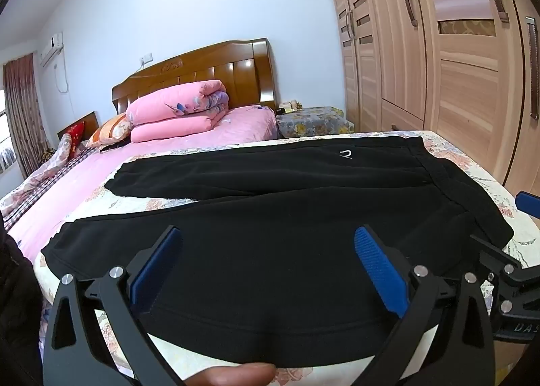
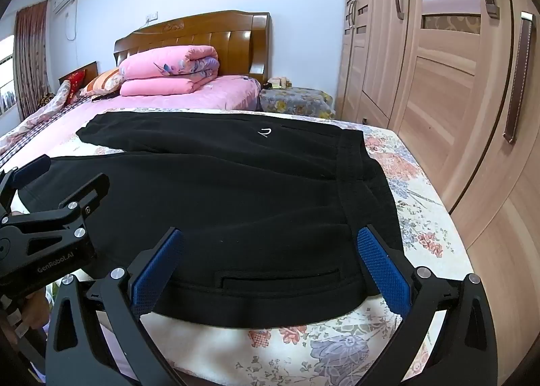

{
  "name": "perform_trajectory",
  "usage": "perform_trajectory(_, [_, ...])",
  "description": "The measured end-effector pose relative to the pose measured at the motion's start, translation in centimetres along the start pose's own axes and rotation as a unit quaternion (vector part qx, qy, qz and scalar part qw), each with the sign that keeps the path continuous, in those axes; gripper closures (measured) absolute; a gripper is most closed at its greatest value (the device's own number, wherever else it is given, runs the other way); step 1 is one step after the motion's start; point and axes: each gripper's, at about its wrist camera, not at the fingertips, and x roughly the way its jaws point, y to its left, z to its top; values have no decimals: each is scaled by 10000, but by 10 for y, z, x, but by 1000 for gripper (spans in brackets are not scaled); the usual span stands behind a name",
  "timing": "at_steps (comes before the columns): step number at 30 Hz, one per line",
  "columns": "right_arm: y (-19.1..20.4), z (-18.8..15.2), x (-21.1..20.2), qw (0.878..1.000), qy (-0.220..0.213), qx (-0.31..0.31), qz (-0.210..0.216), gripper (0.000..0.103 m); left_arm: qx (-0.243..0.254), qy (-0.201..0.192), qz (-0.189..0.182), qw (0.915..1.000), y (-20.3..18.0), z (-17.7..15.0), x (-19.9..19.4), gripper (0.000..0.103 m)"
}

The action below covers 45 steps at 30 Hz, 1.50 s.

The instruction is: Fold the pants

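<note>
Black pants (image 1: 270, 217) lie spread flat on the floral bedcover, waistband to the right, both legs running left; a small white logo (image 1: 345, 154) marks the far leg. My left gripper (image 1: 268, 234) hovers open over the near leg, its blue pads wide apart, nothing between them. In the right wrist view the pants (image 2: 219, 190) fill the middle, with the waistband (image 2: 349, 170) at the right. My right gripper (image 2: 270, 237) stands open above the near edge by the waistband and a pocket slit (image 2: 280, 279). The left gripper's body (image 2: 44, 227) shows at the left edge.
A folded pink quilt (image 1: 179, 109) and pillows sit by the wooden headboard (image 1: 202, 72). A tall wooden wardrobe (image 1: 438, 58) stands close along the bed's right side. A floral-covered bedside stand (image 1: 312, 121) is beyond the pants. A fingertip (image 1: 233, 374) shows at the bottom.
</note>
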Motion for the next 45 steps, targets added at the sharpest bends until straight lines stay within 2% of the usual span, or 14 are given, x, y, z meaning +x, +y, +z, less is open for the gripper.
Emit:
perform_trajectory(29, [0, 0, 4, 10000, 73, 42, 47, 4, -39, 157, -64, 9998, 11, -7, 1, 1])
perform_trajectory(35, [-1, 1, 9, 9999, 80, 5, 110, 4, -46, 318, -41, 9995, 15, -7, 6, 1])
perform_trajectory(38, [-9, 11, 17, 9999, 86, -18, 135, 4, 6, 341, 248, 9991, 22, -3, 10, 1])
perform_trajectory(41, [-27, 38, 35, 9996, 118, 16, 242, 4, 168, 275, 476, 9983, 33, 5, 18, 1])
perform_trajectory(45, [-47, 72, 60, 9977, 178, 118, 639, 4, 289, 565, 494, 9968, 54, 25, 49, 1])
